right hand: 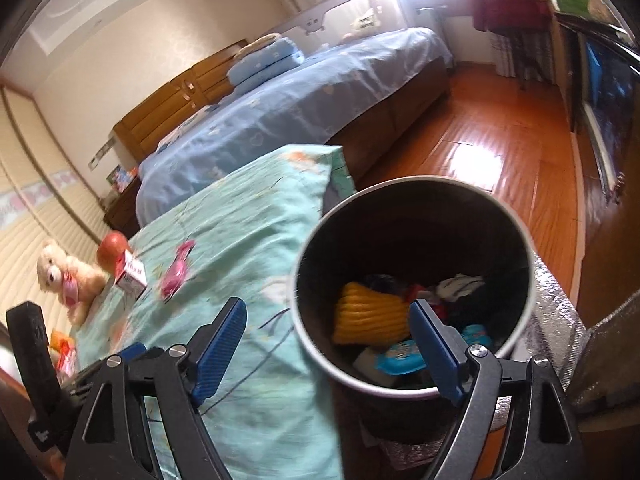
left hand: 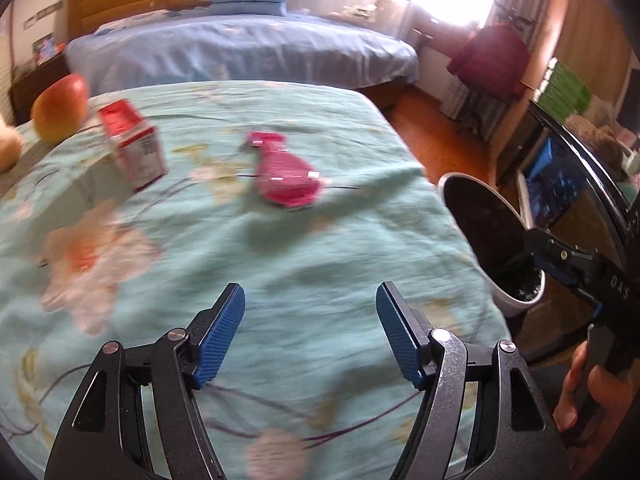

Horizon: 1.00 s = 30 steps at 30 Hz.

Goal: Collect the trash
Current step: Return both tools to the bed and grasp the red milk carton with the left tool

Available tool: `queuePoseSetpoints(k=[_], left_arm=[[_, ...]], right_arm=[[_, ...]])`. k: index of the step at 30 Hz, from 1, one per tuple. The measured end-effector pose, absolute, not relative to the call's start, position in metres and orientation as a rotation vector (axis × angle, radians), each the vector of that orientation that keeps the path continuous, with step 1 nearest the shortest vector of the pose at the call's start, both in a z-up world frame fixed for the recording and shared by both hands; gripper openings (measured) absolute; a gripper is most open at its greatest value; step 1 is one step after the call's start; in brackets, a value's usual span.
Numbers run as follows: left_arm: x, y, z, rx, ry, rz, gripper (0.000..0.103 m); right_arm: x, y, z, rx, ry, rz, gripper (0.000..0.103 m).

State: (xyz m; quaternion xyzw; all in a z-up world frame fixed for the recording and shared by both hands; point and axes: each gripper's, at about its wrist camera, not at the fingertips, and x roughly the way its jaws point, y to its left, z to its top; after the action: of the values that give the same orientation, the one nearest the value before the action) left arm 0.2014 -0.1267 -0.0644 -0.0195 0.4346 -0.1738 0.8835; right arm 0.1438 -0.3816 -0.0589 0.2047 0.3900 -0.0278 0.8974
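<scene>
The left gripper (left hand: 310,332) hangs above the teal flowered bedcover (left hand: 224,240), and its two blue fingers stand wide apart with nothing between them. Ahead of it on the cover lies a pink wrapper (left hand: 284,174), flat and a little crumpled, and to the left of the wrapper stands a small red and white carton (left hand: 134,146), tilted. Behind the carton, near the far left edge of the cover, sits an apple (left hand: 60,108). The picture of this view is blurred, so small details of these things I cannot read. Just beside the right edge of the cover stands the trash bin (left hand: 516,304), white outside and dark inside. The right gripper (right hand: 328,342) is over the near rim of the same trash bin (right hand: 528,264); its jaws are also open and hold nothing. Inside the bin lie a yellow ribbed item (right hand: 370,318), a blue packet (right hand: 400,358) and some other mixed scraps. In the right wrist view the pink wrapper (right hand: 176,274) and the carton (right hand: 130,276) stay on the cover, well apart from the bin, and a plush bear (right hand: 66,280) sits behind them close to the apple (right hand: 112,250)
</scene>
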Motion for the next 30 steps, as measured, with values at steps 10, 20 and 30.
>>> queuePoseSetpoints(k=[10,20,30], left_arm=[[0.216,-0.07,-0.064,-0.086,0.891,-0.249,0.071],[0.258,-0.051,-0.069,-0.113,0.917,-0.188,0.071],[0.318,-0.061,-0.075,-0.115,0.927,-0.099,0.071]], right_arm=[[0.167,-0.319,-0.06,0.347,0.836,0.066,0.084],[0.188,-0.288,-0.062,0.293,0.857,0.131,0.084],[0.205,-0.278,-0.068,0.284,0.876,0.168,0.084]])
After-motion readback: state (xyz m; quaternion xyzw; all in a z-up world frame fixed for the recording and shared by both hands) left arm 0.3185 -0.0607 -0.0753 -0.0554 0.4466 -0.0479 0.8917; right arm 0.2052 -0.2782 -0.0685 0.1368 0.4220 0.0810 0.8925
